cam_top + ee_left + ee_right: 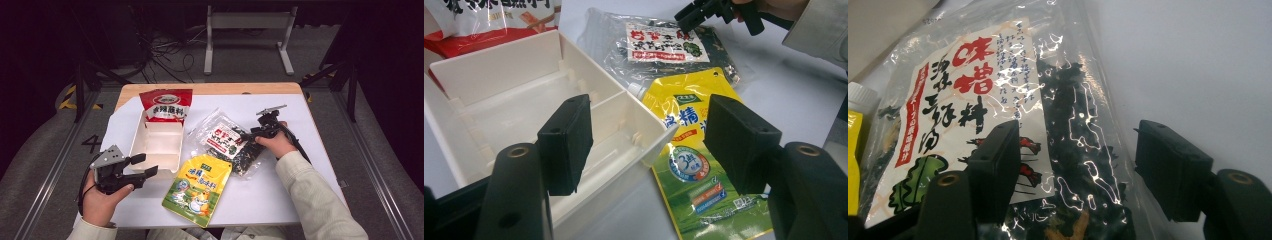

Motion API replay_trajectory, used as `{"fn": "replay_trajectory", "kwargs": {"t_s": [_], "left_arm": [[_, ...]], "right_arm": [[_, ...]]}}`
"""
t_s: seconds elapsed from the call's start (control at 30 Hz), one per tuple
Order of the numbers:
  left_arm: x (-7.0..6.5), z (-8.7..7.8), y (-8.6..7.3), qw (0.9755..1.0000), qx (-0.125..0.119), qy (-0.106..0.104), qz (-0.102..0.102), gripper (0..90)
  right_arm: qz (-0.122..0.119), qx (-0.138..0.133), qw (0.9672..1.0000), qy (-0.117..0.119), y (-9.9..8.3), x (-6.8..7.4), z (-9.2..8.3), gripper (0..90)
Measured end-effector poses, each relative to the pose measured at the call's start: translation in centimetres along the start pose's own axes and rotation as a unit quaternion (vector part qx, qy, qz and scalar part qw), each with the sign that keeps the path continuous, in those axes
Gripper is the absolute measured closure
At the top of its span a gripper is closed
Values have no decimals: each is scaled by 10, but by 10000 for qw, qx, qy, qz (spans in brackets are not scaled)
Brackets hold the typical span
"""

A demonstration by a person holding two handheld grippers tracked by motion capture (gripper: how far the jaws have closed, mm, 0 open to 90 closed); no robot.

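The high view looks down over the white tray (150,145); both gripper views sit close beside it, sharing the seaweed bag (664,45)

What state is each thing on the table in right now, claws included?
White divided box: upright, compartments empty.
Red packet: sealed, leaning over the box's far end.
Clear seaweed bag: sealed, lying flat.
Yellow pouch: lying flat, capped spout toward the seaweed bag.
Left claw: open, holding nothing, beside the box.
Right claw: open, low over the seaweed bag's edge, no grip yet.
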State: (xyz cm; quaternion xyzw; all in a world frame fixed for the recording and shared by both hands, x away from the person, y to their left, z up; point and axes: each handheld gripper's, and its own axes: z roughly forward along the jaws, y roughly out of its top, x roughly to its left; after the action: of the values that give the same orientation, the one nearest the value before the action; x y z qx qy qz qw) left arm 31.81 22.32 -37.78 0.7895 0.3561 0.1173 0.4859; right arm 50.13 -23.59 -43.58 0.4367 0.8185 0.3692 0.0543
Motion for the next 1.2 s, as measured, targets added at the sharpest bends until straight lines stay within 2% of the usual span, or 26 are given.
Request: {"fn": "replay_trajectory", "kwargs": {"t_s": [0.07, 0.27, 0.37, 0.43, 0.47, 0.53, 0.57, 0.67, 0.73, 0.83, 0.87, 0.93, 1.03, 1.1, 1.2], "left_arm": [[-1, 1, 0, 10000, 0, -7, 12, 364], [-3, 3, 0, 10000, 37, -40, 39, 361], [-3, 4, 1, 9999, 39, -36, 96, 361], [-4, 4, 1, 9999, 47, -33, 87, 361], [-4, 4, 0, 9999, 46, -29, 87, 361], [-4, 4, 0, 9999, 54, -32, 83, 361], [-5, 4, 0, 9999, 61, -45, 71, 361], [-5, 4, 1, 9999, 46, -60, 90, 362], [-5, 4, 1, 9999, 50, -59, 108, 362], [-5, 4, 1, 9999, 48, -61, 76, 362], [-4, 5, 1, 9999, 41, -69, 91, 362], [-4, 5, 1, 9999, 55, -53, 117, 362], [-6, 6, 2, 9999, 26, -95, 79, 363], [-6, 6, 3, 9999, 21, -104, 128, 362], [-7, 9, 3, 9999, 25, -41, 105, 365]], "right_arm": [[6, 68, 10000, 53, 1, -1, 1, 368], [287, 322, 9988, 251, 5, -5, 4, 383], [331, 457, 9981, 237, 7, -3, 4, 400], [355, 536, 9977, 220, 8, -2, 4, 431], [373, 593, 9972, 257, 9, -1, 3, 505], [387, 618, 9969, 298, 10, 0, 3, 520], [221, 690, 9972, 186, 11, 6, 2, 556], [142, 732, 9972, 52, 13, 11, 2, 578], [73, 743, 9972, -46, 14, 13, -1, 661], [-22, 756, 9971, -125, 14, 16, -2, 710], [-189, 780, 9965, -254, 15, 20, -4, 749], [-270, 812, 9958, -327, 15, 23, -6, 806], [-320, 870, 9948, -424, 15, 24, -10, 832], [-337, 850, 9946, -481, 13, 24, -13, 837], [-377, 724, 9951, -567, 9, 24, -20, 841]]}}
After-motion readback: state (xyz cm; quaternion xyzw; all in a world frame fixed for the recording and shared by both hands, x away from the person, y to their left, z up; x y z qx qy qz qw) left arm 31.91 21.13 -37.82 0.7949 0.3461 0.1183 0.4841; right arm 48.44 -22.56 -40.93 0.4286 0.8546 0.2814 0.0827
